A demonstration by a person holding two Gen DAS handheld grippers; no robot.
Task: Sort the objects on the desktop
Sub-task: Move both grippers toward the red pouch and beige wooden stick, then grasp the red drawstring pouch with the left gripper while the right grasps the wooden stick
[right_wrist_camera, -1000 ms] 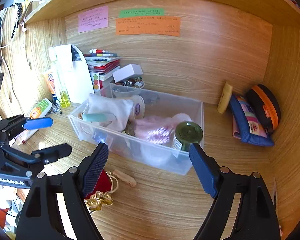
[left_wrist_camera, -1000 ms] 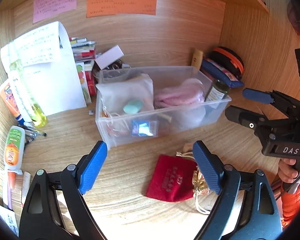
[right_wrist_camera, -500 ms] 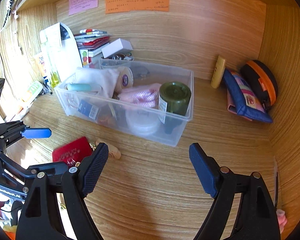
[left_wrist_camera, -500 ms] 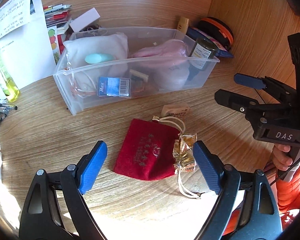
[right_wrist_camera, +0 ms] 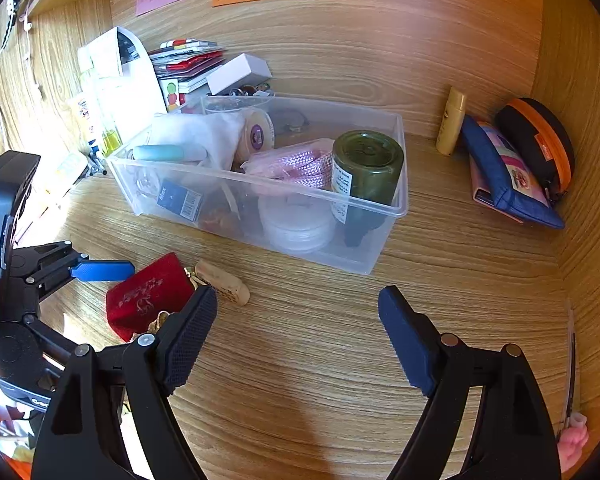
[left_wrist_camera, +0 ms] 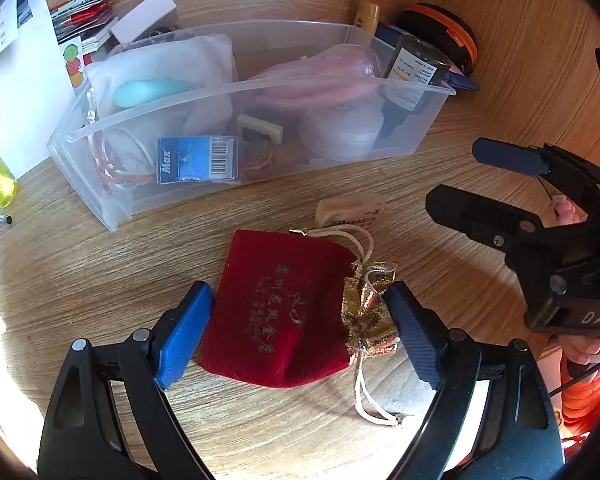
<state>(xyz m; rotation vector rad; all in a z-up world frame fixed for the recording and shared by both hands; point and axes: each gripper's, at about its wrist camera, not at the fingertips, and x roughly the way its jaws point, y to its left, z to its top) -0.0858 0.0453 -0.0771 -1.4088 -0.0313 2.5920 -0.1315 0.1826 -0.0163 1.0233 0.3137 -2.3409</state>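
Observation:
A red velvet pouch (left_wrist_camera: 276, 312) with a gold drawstring top lies flat on the wooden desk. My left gripper (left_wrist_camera: 300, 332) is open, low over it, with one finger on each side of the pouch. The pouch also shows in the right wrist view (right_wrist_camera: 144, 296). A beige eraser (left_wrist_camera: 350, 210) lies just behind it. A clear plastic bin (left_wrist_camera: 240, 92) behind holds a white cloth bag, a teal item, a pink pouch, a green jar and a blue Max box. My right gripper (right_wrist_camera: 298, 336) is open and empty over bare desk, right of the pouch.
A blue pencil pouch (right_wrist_camera: 508, 176), an orange-black case (right_wrist_camera: 540, 140) and a small beige bottle (right_wrist_camera: 452, 120) sit at the back right. Books, a white box (right_wrist_camera: 238, 72), papers and bottles stand at the back left. Wooden walls close the back and right.
My left gripper has dropped forward and down, so its open fingers now straddle the red pouch. My right gripper has shifted slightly and stays open.

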